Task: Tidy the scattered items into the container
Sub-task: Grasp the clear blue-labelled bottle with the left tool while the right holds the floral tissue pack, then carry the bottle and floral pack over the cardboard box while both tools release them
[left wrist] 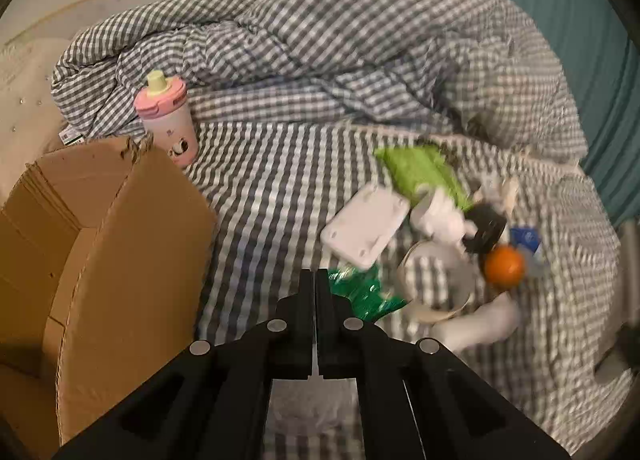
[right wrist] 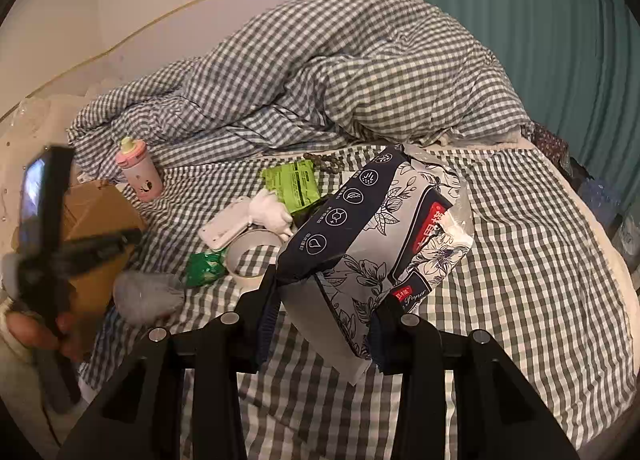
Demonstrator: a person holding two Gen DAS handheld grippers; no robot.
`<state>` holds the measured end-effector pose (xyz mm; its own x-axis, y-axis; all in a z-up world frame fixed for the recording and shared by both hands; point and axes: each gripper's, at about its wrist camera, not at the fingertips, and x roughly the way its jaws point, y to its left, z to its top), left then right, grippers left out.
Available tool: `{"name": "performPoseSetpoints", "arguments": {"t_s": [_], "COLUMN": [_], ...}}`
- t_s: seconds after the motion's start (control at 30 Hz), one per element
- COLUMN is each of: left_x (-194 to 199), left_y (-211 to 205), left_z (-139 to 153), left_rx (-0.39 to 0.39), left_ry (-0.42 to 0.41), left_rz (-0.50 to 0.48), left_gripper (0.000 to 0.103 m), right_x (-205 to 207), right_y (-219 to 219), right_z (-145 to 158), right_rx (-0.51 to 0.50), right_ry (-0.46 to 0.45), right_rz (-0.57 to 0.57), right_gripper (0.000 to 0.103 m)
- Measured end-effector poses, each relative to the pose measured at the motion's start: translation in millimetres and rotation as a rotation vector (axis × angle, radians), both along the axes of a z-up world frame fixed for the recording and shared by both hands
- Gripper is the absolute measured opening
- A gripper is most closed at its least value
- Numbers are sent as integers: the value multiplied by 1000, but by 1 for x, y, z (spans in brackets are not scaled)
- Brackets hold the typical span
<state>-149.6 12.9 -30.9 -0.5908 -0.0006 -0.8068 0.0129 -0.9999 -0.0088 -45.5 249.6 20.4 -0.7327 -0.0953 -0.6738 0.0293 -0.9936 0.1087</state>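
Left wrist view: your left gripper (left wrist: 315,280) has its jaws pressed together w/ nothing between them, so it's clenched on air. It points steeply down at the striped sheet (left wrist: 260,196), just right of the cardboard box (left wrist: 100,244), which is the container & sits at the left edge of the bed. The loose stuff lies ahead & to the right: a white plastic plate (left wrist: 365,229), a green crinkly wrapper (left wrist: 362,294) right by the fingertips, a tape roll (left wrist: 436,284), an orange ball (left wrist: 505,265), a light green packet (left wrist: 424,170). A pink cup (left wrist: 170,116) stands upright behind the box corner. The view's blurred on the right, so small bits there are hard to name.

Right wrist view: your right gripper (right wrist: 324,324) is grasping a tissue pack (right wrist: 380,236), jaws clamped on its lower end, pack lifted off the sheet & tilted up to the right. It's soft, light & squashy w/ slick plastic film, so I'd judge it can slip or sag; hold it across the middle, not by the loose film edge. The box (right wrist: 96,216) is well to the left, partly behind your left gripper (right wrist: 132,236), seen blurred there w/ a hand (right wrist: 36,330) on its handle. The pack isn't in the box yet; it needs to go left & over the rim.
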Motion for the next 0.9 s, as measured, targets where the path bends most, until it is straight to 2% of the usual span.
{"name": "performPoseSetpoints", "arguments": {"t_s": [0.07, 0.1, 0.13, 0.17, 0.2, 0.37, 0.4, 0.43, 0.47, 0.57, 0.8, 0.9], "left_x": [8, 12, 15, 19, 24, 38, 40, 40, 42, 51, 79, 86], "left_y": [-5, -8, -8, -9, -10, -13, -15, -16, -16, -13, -3, -8], "left_z": [-15, -24, -32, -41, -49, -87, -94, -97, -96, -79, -1, 29], "left_rx": [27, 38, 40, 40, 43, 70, 70, 72, 75, 83, 30, 19], "left_ry": [-39, -66, -92, -123, -145, -247, -264, -276, -271, -221, -28, 29], "left_rz": [3, 7, 7, 6, 5, 31, 38, 36, 33, 7, -21, -34], "left_gripper": [14, 42, 84, 98, 102, 101, 79, 65, 65, 64, 65, 65], "right_x": [8, 10, 12, 14, 15, 20, 21, 23, 24, 27, 38, 43], "right_y": [-2, -2, -1, -1, 0, -1, -3, -5, -6, -11, -24, -35], "right_z": [4, 5, 6, 7, 8, 16, 18, 20, 21, 24, 38, 51], "right_rx": [2, 4, 7, 9, 8, 13, 16, 20, 22, 27, 24, 23], "right_ry": [9, 10, 9, 8, 7, 23, 29, 35, 38, 38, 51, 65], "right_rz": [-1, -4, -8, -13, -17, -17, -12, -8, -6, 2, 34, 41], "right_gripper": [38, 38, 38, 38, 38, 38, 38, 38, 38, 38, 38, 38]}}
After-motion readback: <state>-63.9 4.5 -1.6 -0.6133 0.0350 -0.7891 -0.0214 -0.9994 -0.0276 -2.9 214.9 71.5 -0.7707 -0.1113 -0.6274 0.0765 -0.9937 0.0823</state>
